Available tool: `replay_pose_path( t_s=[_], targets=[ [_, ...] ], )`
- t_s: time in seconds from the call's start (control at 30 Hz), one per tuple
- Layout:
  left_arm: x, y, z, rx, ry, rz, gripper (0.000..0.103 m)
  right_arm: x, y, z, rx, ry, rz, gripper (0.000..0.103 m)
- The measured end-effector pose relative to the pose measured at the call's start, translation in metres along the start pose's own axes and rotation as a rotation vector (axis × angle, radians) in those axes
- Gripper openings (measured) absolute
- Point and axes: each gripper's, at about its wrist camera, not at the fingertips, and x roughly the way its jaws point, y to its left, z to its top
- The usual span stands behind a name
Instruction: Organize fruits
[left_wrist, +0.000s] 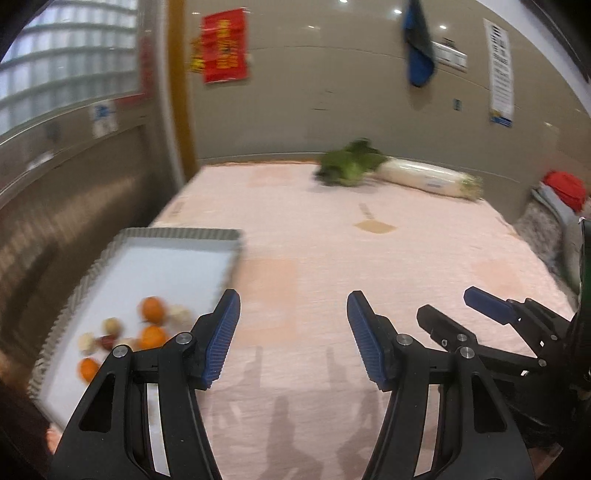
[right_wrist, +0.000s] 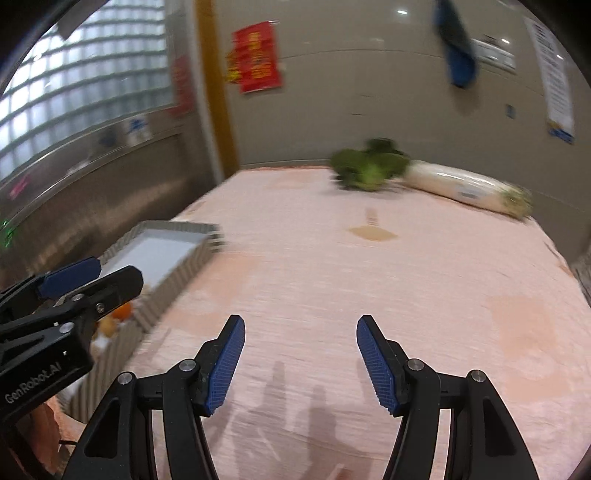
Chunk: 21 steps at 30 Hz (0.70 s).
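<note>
A grey ribbed tray (left_wrist: 110, 243) with a white floor sits at the left edge of the pink-clothed table (left_wrist: 314, 258). Several small fruits lie in its near end: oranges (left_wrist: 152, 309) and small pale and reddish ones (left_wrist: 110, 326). My left gripper (left_wrist: 291, 332) is open and empty, just right of the tray, above the cloth. My right gripper (right_wrist: 299, 354) is open and empty over the cloth; it shows in the left wrist view (left_wrist: 454, 314) too. The tray (right_wrist: 195, 254) and an orange (right_wrist: 122, 312) also show in the right wrist view, partly hidden by the left gripper (right_wrist: 88, 277).
A green leafy vegetable (left_wrist: 349, 164) and a long white radish (left_wrist: 424, 177) lie at the far side of the table by the wall. A brown stain (left_wrist: 373, 226) marks the cloth. A metal counter wall (left_wrist: 74, 206) runs along the left. Red and grey cloth items (left_wrist: 563, 192) sit far right.
</note>
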Motion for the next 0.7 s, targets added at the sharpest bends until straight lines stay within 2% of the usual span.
replay_pose_path(
  t_s=[0.13,0.33,0.7],
  targets=[
    [0.010,-0.040,0.007,0.043,0.032,-0.082,0.061,-0.012,-0.049,-0.001,0.074,0.003,-0.060,0.061],
    [0.028,-0.075,0.013,0.066,0.080,-0.147,0.061,-0.020,-0.086,-0.005,0.113,0.001,-0.114,0.061],
    [0.062,-0.088,0.005,0.056,0.159,-0.153,0.061,-0.007,-0.110,-0.010,0.140,0.031,-0.152,0.061]
  ],
)
